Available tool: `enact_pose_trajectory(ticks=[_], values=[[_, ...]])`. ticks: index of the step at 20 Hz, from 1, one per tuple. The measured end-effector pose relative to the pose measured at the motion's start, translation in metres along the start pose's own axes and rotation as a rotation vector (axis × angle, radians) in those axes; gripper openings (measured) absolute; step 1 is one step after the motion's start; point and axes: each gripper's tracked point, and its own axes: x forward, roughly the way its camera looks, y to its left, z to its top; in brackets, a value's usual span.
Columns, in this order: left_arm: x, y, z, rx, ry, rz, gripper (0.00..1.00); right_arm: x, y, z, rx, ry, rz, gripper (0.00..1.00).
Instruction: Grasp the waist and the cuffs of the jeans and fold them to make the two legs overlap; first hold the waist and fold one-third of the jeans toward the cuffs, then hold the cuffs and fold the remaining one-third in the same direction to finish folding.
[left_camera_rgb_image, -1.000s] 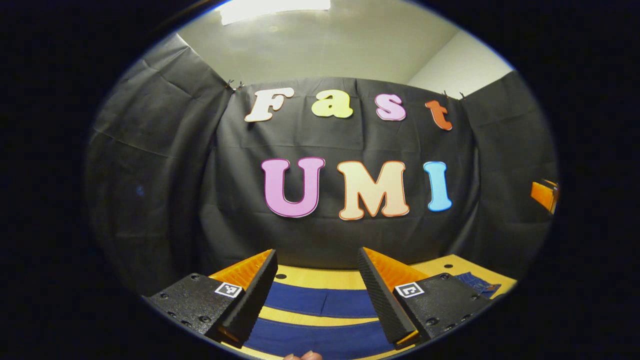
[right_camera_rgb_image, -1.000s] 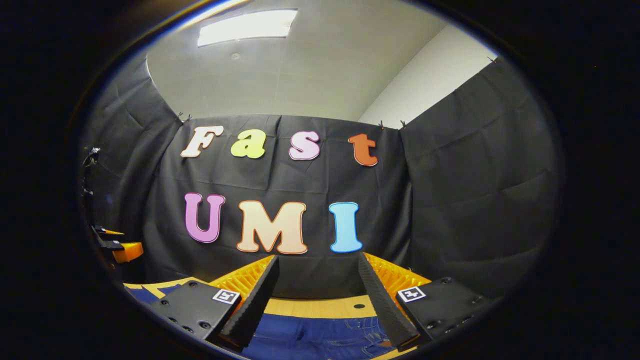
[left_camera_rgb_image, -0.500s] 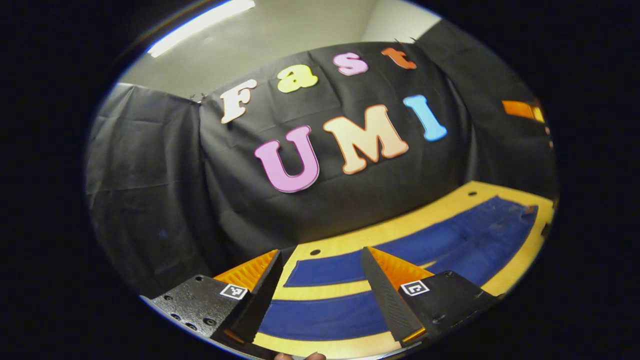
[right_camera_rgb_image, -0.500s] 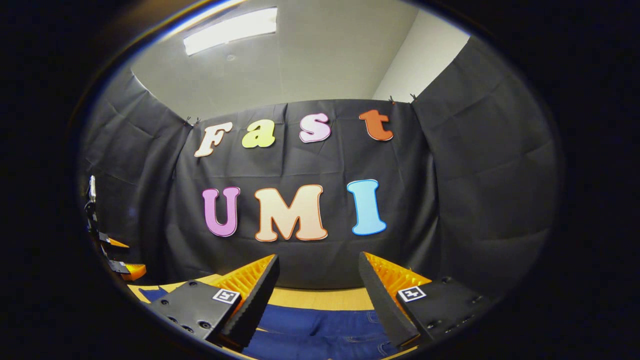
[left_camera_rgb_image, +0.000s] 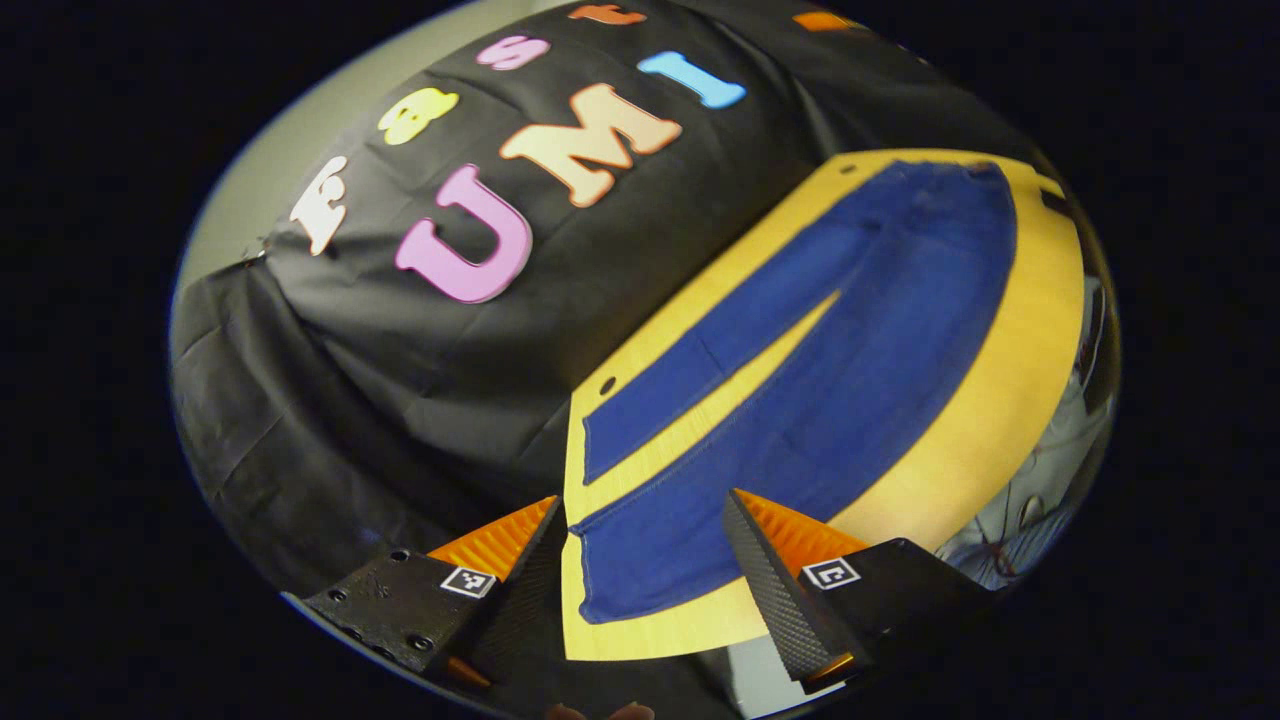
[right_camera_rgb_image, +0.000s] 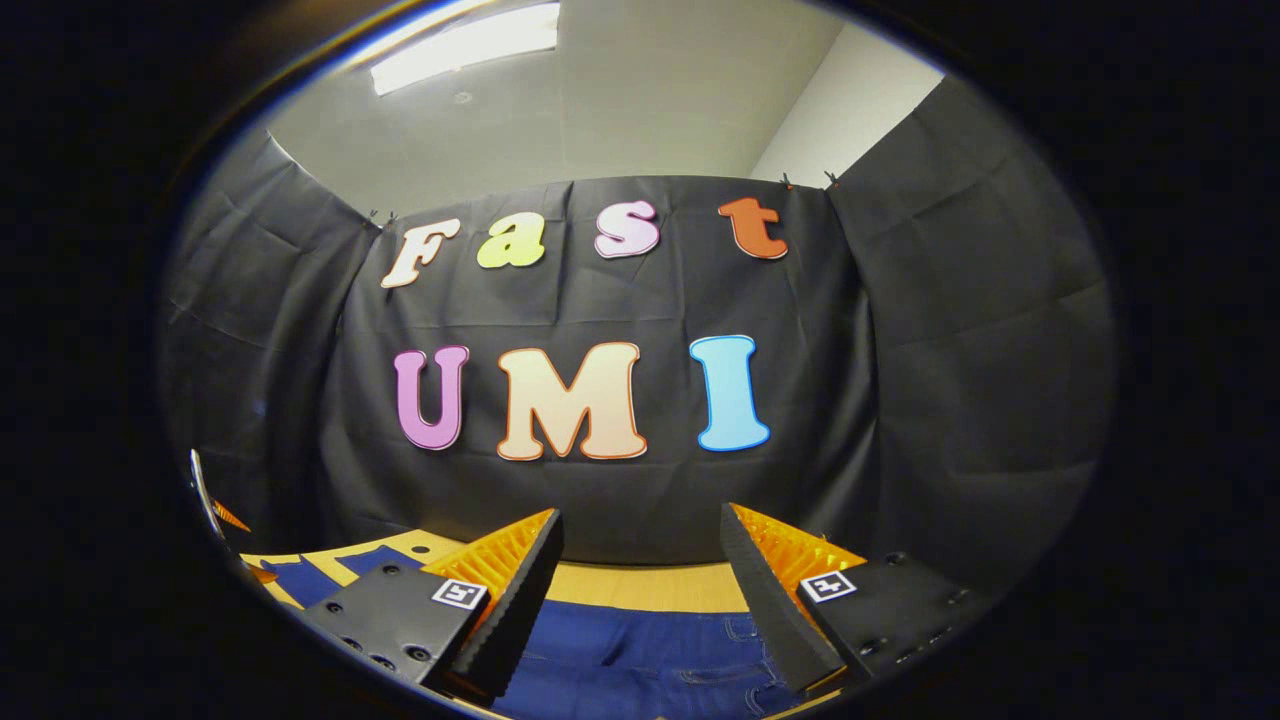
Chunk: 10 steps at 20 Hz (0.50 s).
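Blue jeans lie flat on the yellow table, the two legs spread apart in a narrow V. In the left gripper view the waist is at the far end. The near leg's cuff lies just below and between the fingers of my left gripper, which is open and holds nothing. The far leg's cuff lies beyond it. My right gripper hovers open over the waist end of the jeans, apart from the cloth.
The black cloth wall rises close behind the table's far edge. The table's left end runs right beside the cuffs, and its near edge drops to a floor with cables. A small hole marks the tabletop's corner.
The left gripper has rolled and tipped down over the cuff end, so the whole jeans now show. The right gripper has shifted only slightly above the waist.
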Motion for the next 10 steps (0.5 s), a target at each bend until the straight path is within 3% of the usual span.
enact_pose_trajectory(ticks=[10], values=[[0.037, -0.032, -0.089, 0.322, 0.180, -0.207, 0.95, 0.018, -0.005, -0.025, -0.062, 0.055, -0.051, 0.97]])
